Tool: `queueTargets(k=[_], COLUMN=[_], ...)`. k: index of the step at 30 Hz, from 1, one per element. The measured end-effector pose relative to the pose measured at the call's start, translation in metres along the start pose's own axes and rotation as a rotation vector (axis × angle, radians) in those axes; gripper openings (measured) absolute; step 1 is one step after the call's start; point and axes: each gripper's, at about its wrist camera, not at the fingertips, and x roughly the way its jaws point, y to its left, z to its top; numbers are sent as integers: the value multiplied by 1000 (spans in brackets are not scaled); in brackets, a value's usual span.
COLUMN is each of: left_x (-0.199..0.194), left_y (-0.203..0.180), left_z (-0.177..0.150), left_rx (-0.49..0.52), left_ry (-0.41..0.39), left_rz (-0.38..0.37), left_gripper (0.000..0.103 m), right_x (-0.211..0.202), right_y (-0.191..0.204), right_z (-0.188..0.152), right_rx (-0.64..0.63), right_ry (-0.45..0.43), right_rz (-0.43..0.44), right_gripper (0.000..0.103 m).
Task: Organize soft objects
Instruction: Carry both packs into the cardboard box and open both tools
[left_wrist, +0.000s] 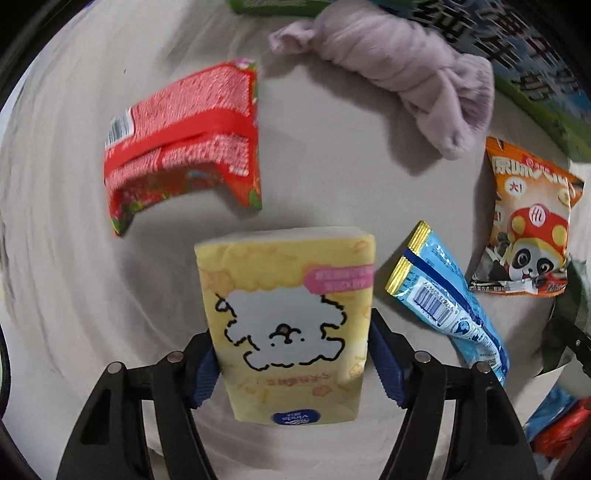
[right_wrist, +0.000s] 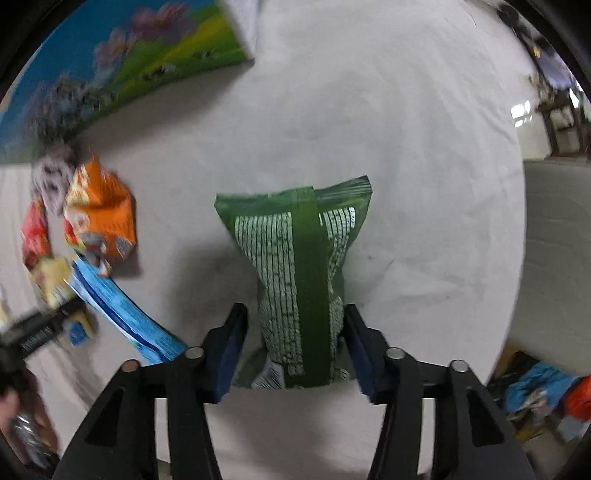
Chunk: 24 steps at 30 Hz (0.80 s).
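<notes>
My left gripper (left_wrist: 291, 354) is shut on a yellow tissue pack (left_wrist: 288, 317) with a white cartoon dog, held above the grey cloth surface. Around it lie a red snack bag (left_wrist: 184, 144), a blue packet (left_wrist: 443, 299), an orange panda snack bag (left_wrist: 528, 221) and a rolled lilac cloth (left_wrist: 399, 70). My right gripper (right_wrist: 295, 336) is shut on a green snack bag (right_wrist: 299, 273), pinched at its lower part. In the right wrist view the orange bag (right_wrist: 99, 218), the blue packet (right_wrist: 118, 302) and the left gripper (right_wrist: 40, 332) show at the left.
A colourful picture box (right_wrist: 110, 62) stands at the back; it also shows in the left wrist view (left_wrist: 517, 59). The grey cloth surface (right_wrist: 406, 147) ends at the right, where a pale block (right_wrist: 554, 258) and floor clutter (right_wrist: 546, 391) sit.
</notes>
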Motion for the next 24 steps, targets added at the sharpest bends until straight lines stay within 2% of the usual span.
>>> queueTargets(k=[1,7,9,12,17,21,22,24], left_x=[-1,-11,-13,-25,-63,-114,-115,-143], left_y=[5,8,8,-2,-19,-45,-44,-53], left_z=[-2,-23,-27,-38,-72,-125,-122,-128], left_rx=[-8,9,21,29,51,78,83,94], left_ry=[-7,-34,-67,-99,-177,-246,-259,-290], left_rz=[-16,-13,10,19,35,20,10,-10], left_gripper=[61,60,60,60,60,60,60,60], right_x=[2,15,14,10,-28,-57,-65,-91], right_y=[-4,-11,-13,-19,-28,-24,-25,-18], right_z=[5,7,5,-2,-17,-44,-45,-50], right_rx=[16,8,1,-3,-31,-70,-80,-99], right_ry=[9,2,-14,-22,-58,-110,-125,-160], right_rz=[8,-61,-77,-79,-54,-9,0,19], right_gripper=[62,61,45,41,39,38,38,38])
